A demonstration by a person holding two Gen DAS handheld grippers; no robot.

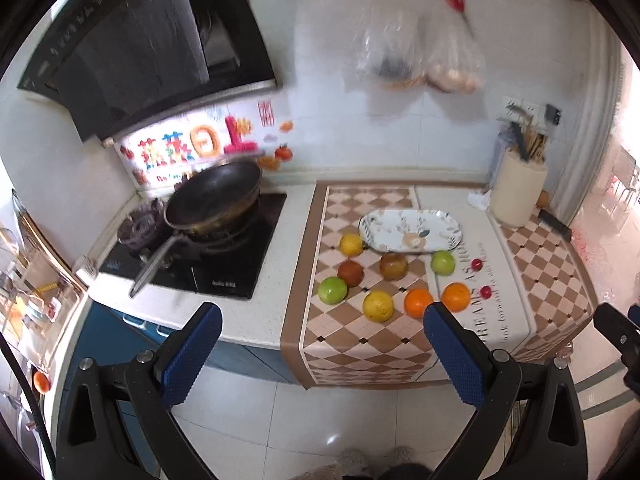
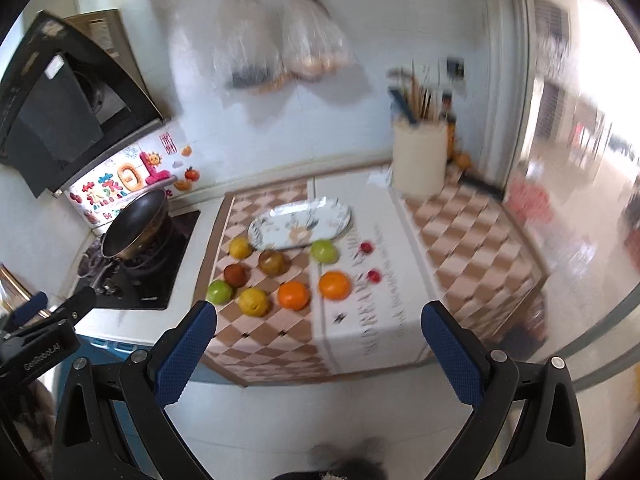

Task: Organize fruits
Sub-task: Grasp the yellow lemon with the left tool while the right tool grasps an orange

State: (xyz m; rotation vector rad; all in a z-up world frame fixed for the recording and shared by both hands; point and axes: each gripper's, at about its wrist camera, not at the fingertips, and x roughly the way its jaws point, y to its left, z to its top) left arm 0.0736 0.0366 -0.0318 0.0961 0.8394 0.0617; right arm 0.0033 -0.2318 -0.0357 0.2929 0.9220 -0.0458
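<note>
Several fruits lie on the checkered cloth (image 1: 352, 336) of the counter: two oranges (image 1: 456, 297) (image 2: 335, 285), two yellow citrus (image 1: 378, 306) (image 2: 253, 301), two green apples (image 1: 332, 290) (image 2: 324, 251) and two brownish fruits (image 1: 393, 265) (image 2: 274, 262), plus two small red cherries (image 1: 485, 291) (image 2: 373, 275). An oval patterned plate (image 1: 448, 222) (image 2: 340, 210) sits bare behind them. My left gripper (image 1: 322, 354) hangs open over the floor, short of the counter edge. My right gripper (image 2: 319, 354) is open too, likewise short of the counter, holding nothing.
A black wok (image 1: 214, 196) rests on the stove (image 1: 224, 280) at left under a range hood (image 1: 140, 48). A cream utensil holder (image 1: 518, 190) stands at the back right. Plastic bags (image 1: 416, 52) hang on the wall. White tiled floor (image 1: 320, 420) lies below.
</note>
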